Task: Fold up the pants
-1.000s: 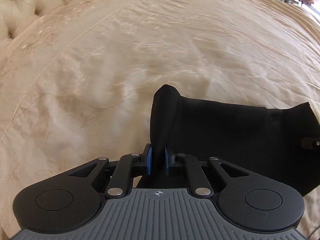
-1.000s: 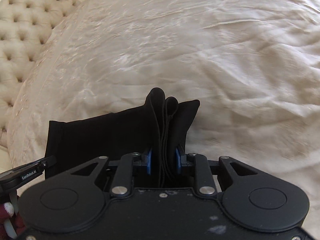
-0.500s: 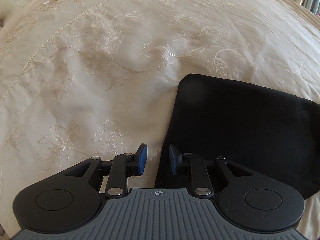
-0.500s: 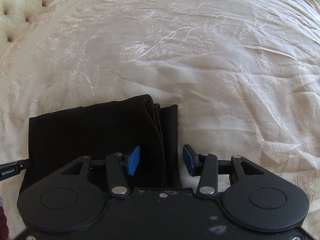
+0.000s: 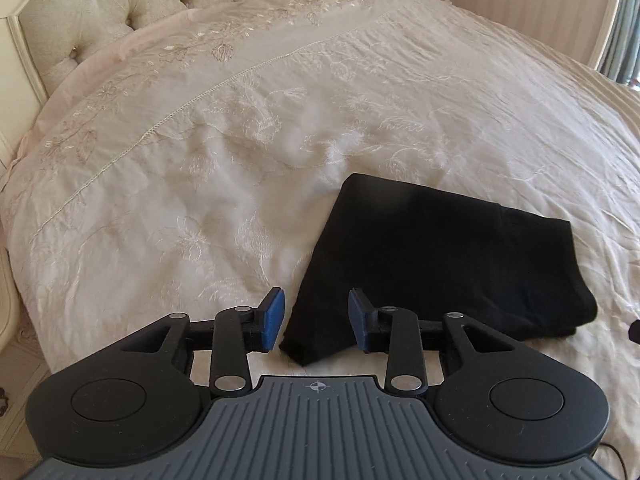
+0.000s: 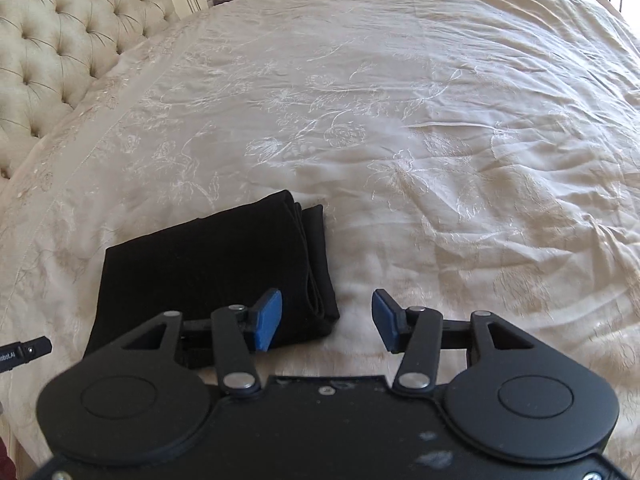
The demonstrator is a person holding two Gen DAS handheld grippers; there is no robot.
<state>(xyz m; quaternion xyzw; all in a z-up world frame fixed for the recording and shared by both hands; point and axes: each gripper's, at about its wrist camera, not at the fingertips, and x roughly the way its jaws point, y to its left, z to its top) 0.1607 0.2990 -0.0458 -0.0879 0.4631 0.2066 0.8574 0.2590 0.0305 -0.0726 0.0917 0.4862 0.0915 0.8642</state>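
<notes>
Pants [image 5: 440,264] lie as a compact black rectangle on the cream embroidered bedspread [image 5: 240,160], near the bed's front edge, several layers stacked; we judge the fold essentially complete. Left hand-held gripper [image 5: 316,318] hangs above the bundle's left end, right hand-held gripper [image 6: 326,320] above its right end. Both sets of jaws have just been opening; blue pads stand apart and clear of the cloth, nothing clamped, so both are released. The placement reads to us as a two-ended set-down: each gripper at one short edge keeps the stack square as it lands, and parting the jaws before lifting avoids dragging the top layer.

Left wrist view shows the near left corner of the bundle framed between the pads, and a step in thickness towards the far right side. Right wrist view alone shows the layered edges at the right end, three or four folds fanned slightly; the exact count is hard to read in black fabric. It also shows the tufted headboard [image 6: 60,48] and, at the left border, a tip of the other gripper.
</notes>
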